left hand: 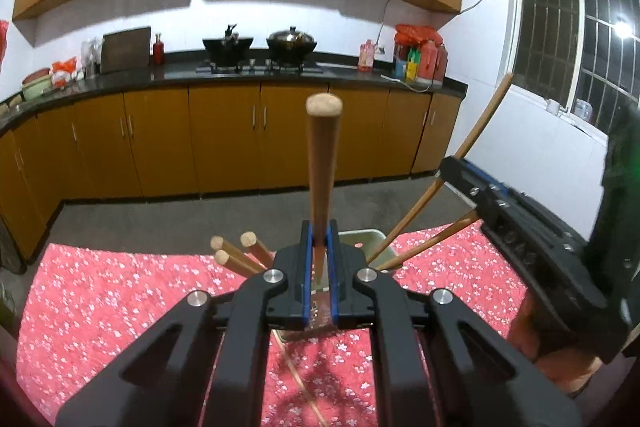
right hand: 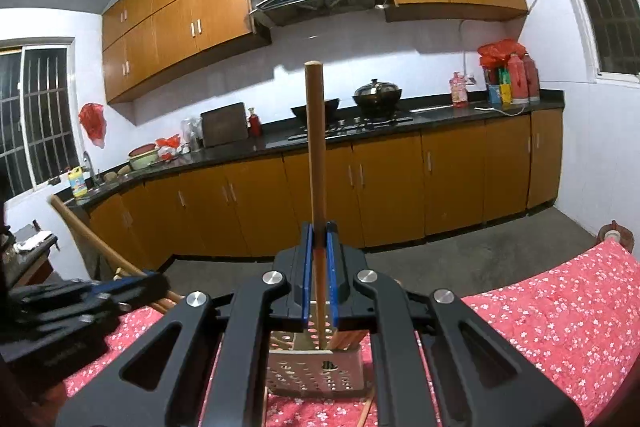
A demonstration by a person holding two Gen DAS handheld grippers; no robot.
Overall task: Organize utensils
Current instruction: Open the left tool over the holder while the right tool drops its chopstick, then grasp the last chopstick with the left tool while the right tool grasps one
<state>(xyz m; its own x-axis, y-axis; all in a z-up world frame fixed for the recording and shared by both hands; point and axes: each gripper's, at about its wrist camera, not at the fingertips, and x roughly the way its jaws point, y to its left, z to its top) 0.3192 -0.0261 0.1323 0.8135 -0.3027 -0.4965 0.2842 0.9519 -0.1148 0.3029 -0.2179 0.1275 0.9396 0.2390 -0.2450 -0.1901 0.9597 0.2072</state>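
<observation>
My left gripper (left hand: pixel 320 231) is shut on a thick wooden handle (left hand: pixel 323 163) that stands upright; a metal part shows under the jaws. Just behind it is the rim of a metal holder (left hand: pixel 370 235), with several more wooden handles (left hand: pixel 240 255) leaning out to the left. My right gripper (right hand: pixel 319 231) is shut on a thin wooden chopstick (right hand: pixel 314 147) whose lower end goes into the perforated metal holder (right hand: pixel 296 371), beside other chopsticks (right hand: pixel 349 337). The right gripper (left hand: pixel 446 173) also appears in the left wrist view, the blurred left gripper (right hand: pixel 158 281) in the right.
A table under a red floral cloth (left hand: pixel 120 307) carries the holder. A loose chopstick (left hand: pixel 304 391) lies on the cloth in front. Beyond the table edge are a grey floor, orange cabinets (left hand: pixel 224 143) and a dark counter with pots (left hand: pixel 291 41).
</observation>
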